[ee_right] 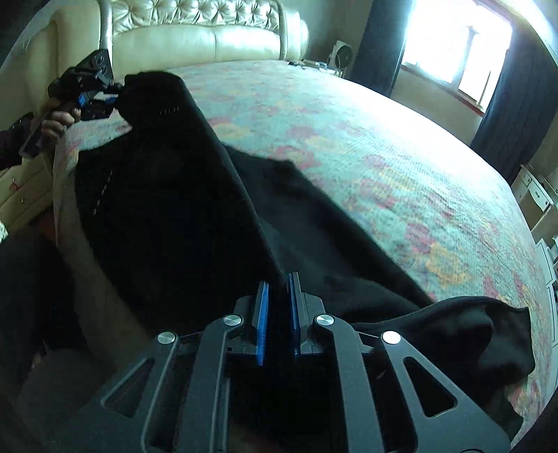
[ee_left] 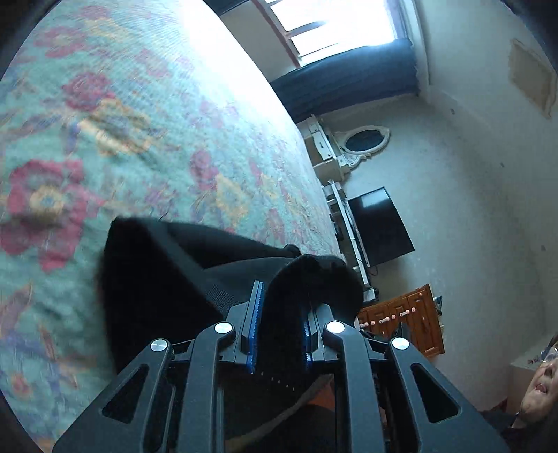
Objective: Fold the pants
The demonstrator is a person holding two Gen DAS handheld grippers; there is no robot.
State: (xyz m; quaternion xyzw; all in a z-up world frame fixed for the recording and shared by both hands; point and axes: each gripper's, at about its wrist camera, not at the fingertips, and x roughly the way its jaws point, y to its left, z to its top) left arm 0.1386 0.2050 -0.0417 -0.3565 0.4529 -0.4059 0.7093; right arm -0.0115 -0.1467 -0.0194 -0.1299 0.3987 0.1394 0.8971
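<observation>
Black pants (ee_right: 181, 209) are held up over a bed with a floral bedspread (ee_right: 366, 146). My left gripper (ee_left: 279, 313) is shut on a bunched edge of the pants (ee_left: 307, 278); it also shows in the right wrist view (ee_right: 111, 96), holding the far end up at the upper left. My right gripper (ee_right: 279, 289) is shut on a taut edge of the pants near the bed's front edge. The cloth stretches between the two grippers, and the rest drapes onto the bedspread, with a loose end (ee_right: 488, 331) at the lower right.
A cream tufted headboard (ee_right: 209, 31) stands at the back. A bright window with dark curtains (ee_right: 453, 52) is at the right. In the left wrist view a TV (ee_left: 380, 226), a white dresser with mirror (ee_left: 348, 146) and a wooden cabinet (ee_left: 408, 320) stand by the wall.
</observation>
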